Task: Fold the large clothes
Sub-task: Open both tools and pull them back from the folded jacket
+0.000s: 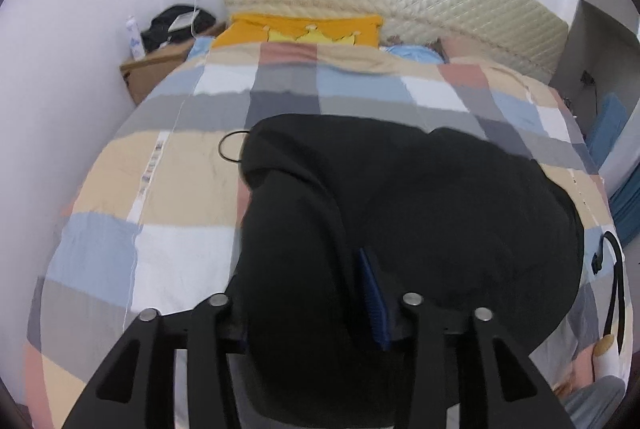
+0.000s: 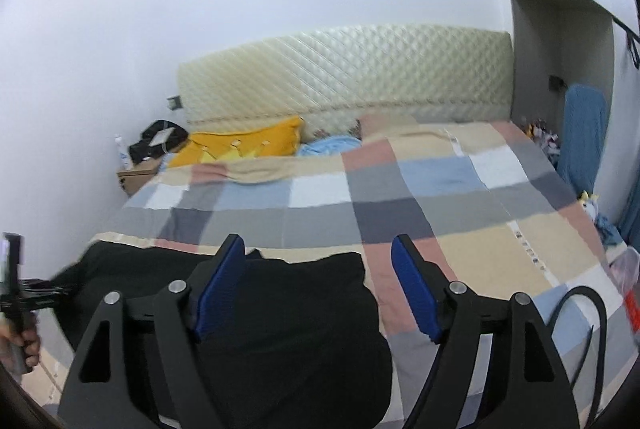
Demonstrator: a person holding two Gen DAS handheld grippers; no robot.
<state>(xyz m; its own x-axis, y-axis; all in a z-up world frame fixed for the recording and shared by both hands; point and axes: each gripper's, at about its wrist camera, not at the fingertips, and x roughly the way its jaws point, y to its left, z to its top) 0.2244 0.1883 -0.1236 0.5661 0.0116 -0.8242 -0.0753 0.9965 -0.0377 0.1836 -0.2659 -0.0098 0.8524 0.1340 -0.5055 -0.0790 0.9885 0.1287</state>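
Note:
A large black garment (image 1: 420, 205) lies on the checked bedspread (image 1: 168, 165). In the left wrist view a thick fold of it fills the space between my left gripper's fingers (image 1: 312, 309); one blue pad (image 1: 374, 303) shows, the other is hidden under cloth. In the right wrist view my right gripper (image 2: 320, 293) is open above the garment's right edge (image 2: 288, 329), its blue pads (image 2: 416, 293) wide apart and holding nothing. The left gripper's handle and a hand (image 2: 16, 309) show at the far left.
A quilted cream headboard (image 2: 344, 73) and a yellow pillow (image 2: 240, 145) stand at the far end of the bed. A wooden bedside box (image 1: 152, 73) with a black bag is at the left wall. A black cable (image 2: 592, 329) hangs at the right, by blue cloth (image 2: 580, 137).

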